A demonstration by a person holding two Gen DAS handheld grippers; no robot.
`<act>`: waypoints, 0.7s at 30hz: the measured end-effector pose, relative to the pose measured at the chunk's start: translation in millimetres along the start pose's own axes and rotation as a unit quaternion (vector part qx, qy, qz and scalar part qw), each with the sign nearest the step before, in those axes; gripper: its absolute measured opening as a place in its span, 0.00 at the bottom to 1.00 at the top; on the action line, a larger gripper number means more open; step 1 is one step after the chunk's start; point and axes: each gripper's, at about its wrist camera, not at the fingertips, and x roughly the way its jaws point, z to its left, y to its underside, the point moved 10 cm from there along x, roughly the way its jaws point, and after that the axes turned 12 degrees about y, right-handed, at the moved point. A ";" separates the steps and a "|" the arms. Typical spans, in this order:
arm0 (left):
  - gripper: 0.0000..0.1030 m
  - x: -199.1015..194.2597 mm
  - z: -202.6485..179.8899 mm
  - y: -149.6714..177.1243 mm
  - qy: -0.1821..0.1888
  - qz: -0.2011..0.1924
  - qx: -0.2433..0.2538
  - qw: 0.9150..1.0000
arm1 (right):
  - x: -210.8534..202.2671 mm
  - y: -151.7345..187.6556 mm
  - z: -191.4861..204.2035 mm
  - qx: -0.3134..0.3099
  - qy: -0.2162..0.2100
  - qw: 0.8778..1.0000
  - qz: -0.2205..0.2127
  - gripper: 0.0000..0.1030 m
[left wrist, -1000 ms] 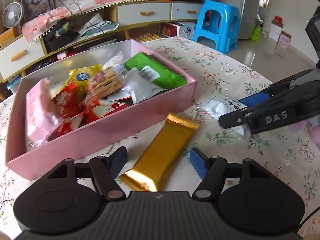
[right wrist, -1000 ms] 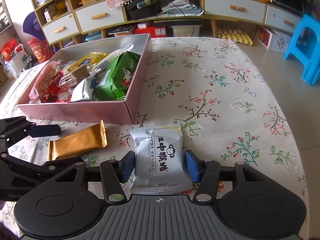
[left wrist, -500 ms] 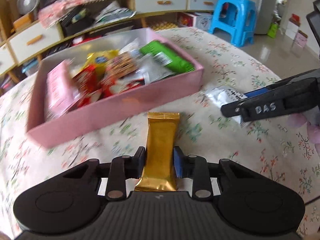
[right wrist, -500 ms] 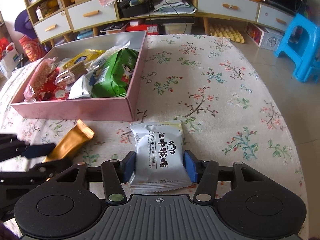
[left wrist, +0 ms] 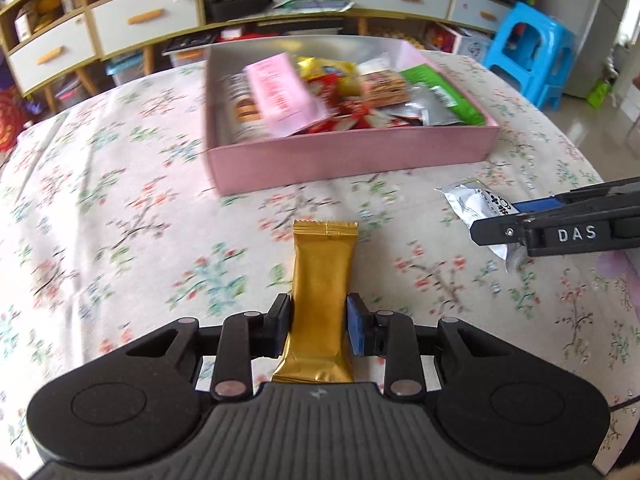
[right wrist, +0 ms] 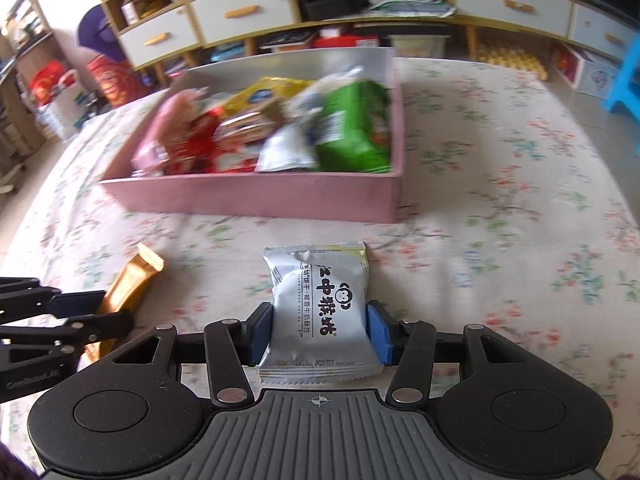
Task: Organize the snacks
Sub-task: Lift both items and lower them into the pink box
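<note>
Near the table's front edge, the left gripper [left wrist: 319, 330] pinches the gold bar [left wrist: 322, 280] and the right gripper [right wrist: 320, 330] the silver packet [right wrist: 318, 308] at mid-body, both probably light, crinkly and slippery.

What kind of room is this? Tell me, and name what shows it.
Most likely a home living or dining room: a floral tablecloth, a sideboard with drawers, a blue plastic stool.
</note>
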 end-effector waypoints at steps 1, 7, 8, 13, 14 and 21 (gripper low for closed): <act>0.27 -0.9 2.6 1.4 -0.003 0.002 -0.004 1.000 | -0.2 -0.1 5.3 -0.002 -0.004 1.000 0.001 0.48; 0.31 -3.6 12.1 5.6 -0.011 0.005 -0.015 1.000 | -0.2 -1.9 29.3 -0.018 -0.013 1.000 0.004 0.50; 0.31 -3.3 12.6 5.6 -0.010 0.002 -0.018 1.000 | 0.0 -2.3 31.7 -0.018 -0.014 1.000 0.004 0.50; 0.45 -3.7 17.4 6.1 -0.028 -0.002 -0.035 0.999 | 1.0 -5.1 34.9 -0.004 -0.018 1.000 0.018 0.57; 0.45 -3.1 17.8 6.4 -0.030 0.001 -0.038 0.999 | 0.7 -6.2 34.4 0.001 -0.019 1.000 0.019 0.57; 0.43 -2.3 16.1 6.9 -0.037 0.012 -0.036 0.999 | 3.9 -2.3 28.9 0.012 -0.006 0.999 0.038 0.57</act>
